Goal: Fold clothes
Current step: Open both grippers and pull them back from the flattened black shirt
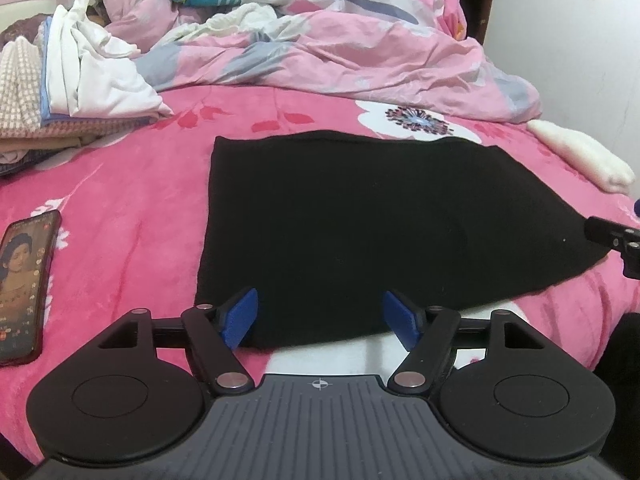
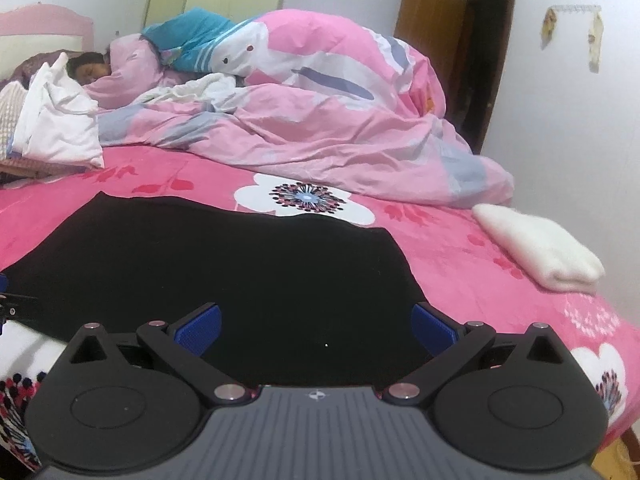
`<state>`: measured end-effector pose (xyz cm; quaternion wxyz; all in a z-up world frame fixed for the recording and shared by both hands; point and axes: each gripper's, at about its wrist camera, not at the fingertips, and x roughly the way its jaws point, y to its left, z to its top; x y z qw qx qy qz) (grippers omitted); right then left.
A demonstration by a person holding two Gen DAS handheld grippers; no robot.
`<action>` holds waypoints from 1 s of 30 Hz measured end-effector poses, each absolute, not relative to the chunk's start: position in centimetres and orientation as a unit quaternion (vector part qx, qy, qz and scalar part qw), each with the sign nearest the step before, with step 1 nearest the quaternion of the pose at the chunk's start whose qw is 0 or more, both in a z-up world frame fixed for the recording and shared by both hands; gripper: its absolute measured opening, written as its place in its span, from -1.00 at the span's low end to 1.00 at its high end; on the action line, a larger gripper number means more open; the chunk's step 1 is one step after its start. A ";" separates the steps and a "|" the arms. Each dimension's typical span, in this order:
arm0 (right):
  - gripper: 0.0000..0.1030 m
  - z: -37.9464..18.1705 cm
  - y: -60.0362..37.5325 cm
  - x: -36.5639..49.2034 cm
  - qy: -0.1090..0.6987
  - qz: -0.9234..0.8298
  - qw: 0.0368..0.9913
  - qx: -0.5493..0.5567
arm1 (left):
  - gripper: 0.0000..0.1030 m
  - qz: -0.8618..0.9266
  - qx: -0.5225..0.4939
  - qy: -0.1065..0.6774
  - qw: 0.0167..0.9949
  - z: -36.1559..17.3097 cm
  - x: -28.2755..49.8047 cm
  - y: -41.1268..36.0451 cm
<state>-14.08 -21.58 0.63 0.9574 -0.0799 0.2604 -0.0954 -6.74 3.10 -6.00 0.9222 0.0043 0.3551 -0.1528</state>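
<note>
A black garment [image 1: 360, 220] lies flat as a wide rectangle on the pink flowered bedspread [image 1: 120, 220]. My left gripper [image 1: 320, 318] is open at its near left corner; the cloth's near edge runs between the blue pads [image 1: 240, 320] and neither pad presses it. In the right wrist view the black garment [image 2: 240, 264] fills the foreground. My right gripper [image 2: 316, 328] stands open wide low over its near right part, with nothing pinched. One finger of the right gripper [image 1: 612, 236] shows at the cloth's right corner in the left wrist view.
A phone [image 1: 24, 284] lies on the bedspread left of the garment. A stack of clothes [image 1: 80, 92] sits at the back left. A folded white item [image 2: 540, 248] lies at the right. A person lies under the pink duvet [image 2: 300, 120] behind. A brown door [image 2: 460, 40] stands beyond.
</note>
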 end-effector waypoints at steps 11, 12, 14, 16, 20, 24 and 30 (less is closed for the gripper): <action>1.00 0.6 -21.8 -14.1 0.247 -0.111 0.958 -0.093 | 0.39 -0.148 0.007 0.367 0.918 -6.4 -6.7 2.4; 1.00 0.6 -21.8 -14.1 0.245 -0.113 0.958 -0.093 | 0.40 -0.147 0.007 0.368 0.918 -6.4 -6.6 2.3; 1.00 0.5 -21.9 -14.2 0.241 -0.113 0.959 -0.096 | 0.40 -0.147 0.008 0.373 0.916 -6.5 -6.4 2.1; 1.00 0.5 -21.9 -14.3 0.238 -0.113 0.960 -0.098 | 0.41 -0.146 0.009 0.378 0.914 -6.6 -6.3 1.9; 1.00 0.4 -22.3 -14.4 0.234 -0.113 0.961 -0.090 | 0.47 -0.144 0.012 0.386 0.911 -6.8 -5.9 1.4; 1.00 0.4 -22.9 -13.9 0.238 -0.096 0.964 -0.064 | 0.56 -0.139 0.009 0.393 0.909 -6.9 -5.5 0.9; 0.99 -0.1 -22.9 -12.6 0.243 -0.055 0.967 -0.053 | 0.69 -0.130 0.003 0.404 0.906 -6.9 -5.0 0.2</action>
